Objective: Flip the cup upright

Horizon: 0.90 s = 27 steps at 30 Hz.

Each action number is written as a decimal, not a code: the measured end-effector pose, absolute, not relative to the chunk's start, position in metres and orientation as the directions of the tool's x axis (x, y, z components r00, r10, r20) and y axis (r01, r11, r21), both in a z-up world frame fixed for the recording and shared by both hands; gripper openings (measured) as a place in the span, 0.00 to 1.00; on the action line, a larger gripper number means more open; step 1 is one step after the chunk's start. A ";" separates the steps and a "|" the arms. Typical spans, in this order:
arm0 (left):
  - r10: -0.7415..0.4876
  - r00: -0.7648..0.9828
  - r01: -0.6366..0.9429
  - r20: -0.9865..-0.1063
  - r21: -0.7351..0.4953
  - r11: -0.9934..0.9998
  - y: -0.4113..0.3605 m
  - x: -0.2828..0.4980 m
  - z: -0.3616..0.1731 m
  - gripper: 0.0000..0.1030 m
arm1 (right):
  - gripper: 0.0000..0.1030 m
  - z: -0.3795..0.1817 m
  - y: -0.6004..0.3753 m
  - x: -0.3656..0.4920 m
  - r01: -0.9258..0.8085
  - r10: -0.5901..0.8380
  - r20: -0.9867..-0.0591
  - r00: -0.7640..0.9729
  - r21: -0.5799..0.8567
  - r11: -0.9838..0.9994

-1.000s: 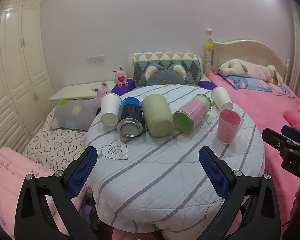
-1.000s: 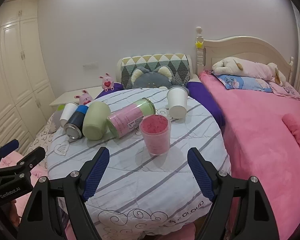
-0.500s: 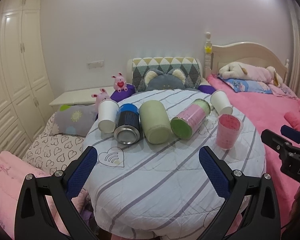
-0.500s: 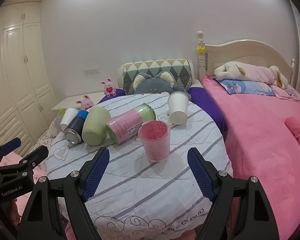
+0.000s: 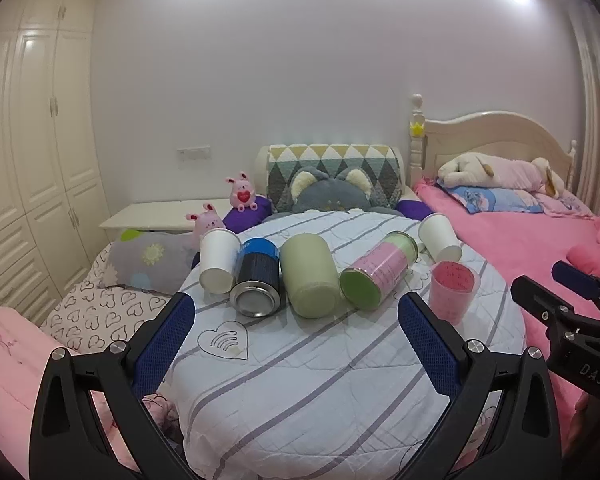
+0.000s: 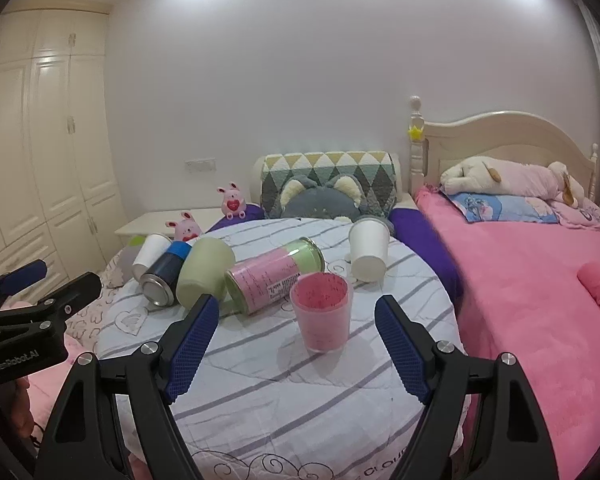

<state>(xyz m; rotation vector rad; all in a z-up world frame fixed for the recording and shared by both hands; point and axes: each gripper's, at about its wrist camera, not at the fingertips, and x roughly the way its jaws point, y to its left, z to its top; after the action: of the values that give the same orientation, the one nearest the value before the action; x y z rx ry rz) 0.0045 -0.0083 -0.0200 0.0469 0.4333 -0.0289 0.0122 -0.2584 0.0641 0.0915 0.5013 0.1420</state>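
Observation:
On the round striped table several cups lie on their sides: a white paper cup, a blue-black can, a pale green cup and a pink-labelled green jar. A pink cup stands upright with its mouth up. Behind it a white paper cup stands mouth down. My left gripper is open and empty, short of the cups. My right gripper is open and empty, just in front of the pink cup.
A pink bed runs along the right of the table. A grey cat cushion and patterned bolster sit behind it. Heart-print bedding and a flowered pillow lie left; white wardrobes stand far left.
Both grippers have drawn back and tilted upward, so the table and cups sit lower in both views. No cup has moved; both grippers stay open.

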 end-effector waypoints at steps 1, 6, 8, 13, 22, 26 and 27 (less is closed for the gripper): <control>-0.017 0.907 0.038 -0.422 0.040 0.998 -0.008 0.005 -0.020 1.00 | 0.79 0.065 -0.258 0.011 -0.117 0.160 -0.465 0.871 0.121 0.986; -0.011 0.906 0.031 -0.424 0.039 0.999 -0.004 0.005 -0.017 1.00 | 0.79 0.072 -0.254 0.007 -0.136 0.176 -0.445 0.878 0.120 0.983; -0.010 0.907 0.028 -0.421 0.037 0.999 -0.002 0.005 -0.016 1.00 | 0.79 0.076 -0.252 0.006 -0.135 0.172 -0.437 0.883 0.114 0.984; -0.011 0.913 0.030 -0.408 0.040 0.999 -0.003 0.004 -0.011 1.00 | 0.79 0.085 -0.251 0.004 -0.139 0.170 -0.414 0.894 0.105 0.985; -0.007 0.876 0.047 -0.483 0.071 0.996 -0.009 0.012 -0.016 1.00 | 0.79 0.082 -0.250 0.010 -0.101 0.139 -0.476 0.868 0.105 0.989; 0.003 0.847 0.057 -0.532 0.095 0.994 -0.016 0.022 -0.024 1.00 | 0.79 0.068 -0.256 0.027 -0.065 0.138 -0.574 0.807 0.146 0.987; 0.002 0.844 0.059 -0.537 0.097 0.993 -0.017 0.024 -0.026 1.00 | 0.79 0.065 -0.257 0.028 -0.057 0.136 -0.590 0.796 0.150 0.987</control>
<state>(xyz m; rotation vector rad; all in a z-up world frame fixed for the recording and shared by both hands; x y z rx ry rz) 0.0240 -0.0171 -0.0259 0.1117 0.5659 -0.0303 0.0285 -0.2575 0.0647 0.1271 0.6423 0.1037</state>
